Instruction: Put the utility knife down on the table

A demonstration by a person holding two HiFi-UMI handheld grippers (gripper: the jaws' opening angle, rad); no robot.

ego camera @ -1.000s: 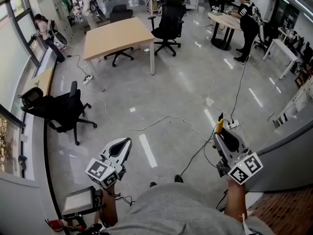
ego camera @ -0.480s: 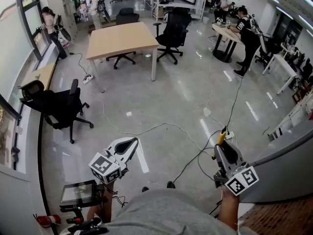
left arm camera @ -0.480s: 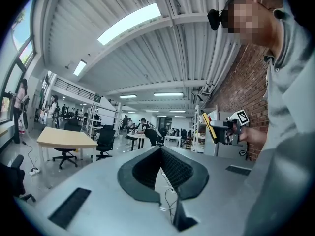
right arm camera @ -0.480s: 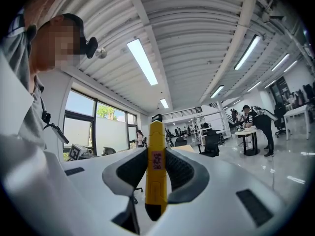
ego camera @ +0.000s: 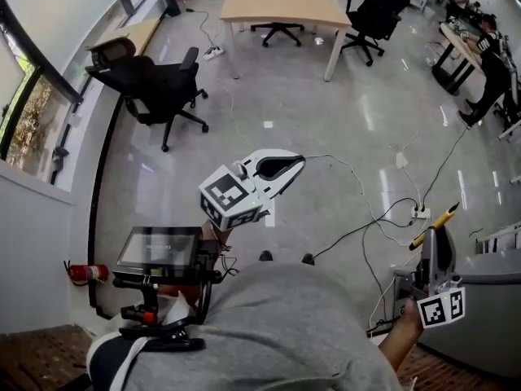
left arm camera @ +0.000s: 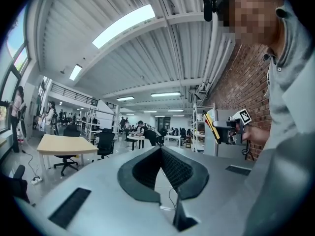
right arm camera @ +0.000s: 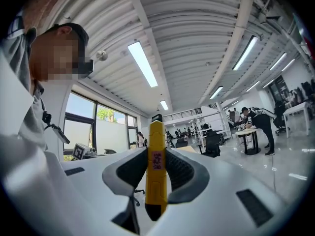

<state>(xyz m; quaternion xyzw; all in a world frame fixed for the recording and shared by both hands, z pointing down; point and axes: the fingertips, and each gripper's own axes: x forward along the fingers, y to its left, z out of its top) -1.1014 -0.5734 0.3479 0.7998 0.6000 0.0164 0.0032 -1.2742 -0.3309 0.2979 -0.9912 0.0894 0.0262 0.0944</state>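
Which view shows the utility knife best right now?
Right gripper view: the utility knife stands large and centred, clamped between the fingers. Head view shows only its small yellow end; left gripper view shows it small and distant.

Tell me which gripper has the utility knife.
The right gripper, shut on the yellow utility knife; the left gripper is shut on nothing.

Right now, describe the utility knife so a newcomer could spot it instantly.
Lower right of the head view, beside the person's grey shirt, is the right gripper. Clamped in its jaws is the utility knife: a slim yellow bar with a pink label, the only yellow thing there.
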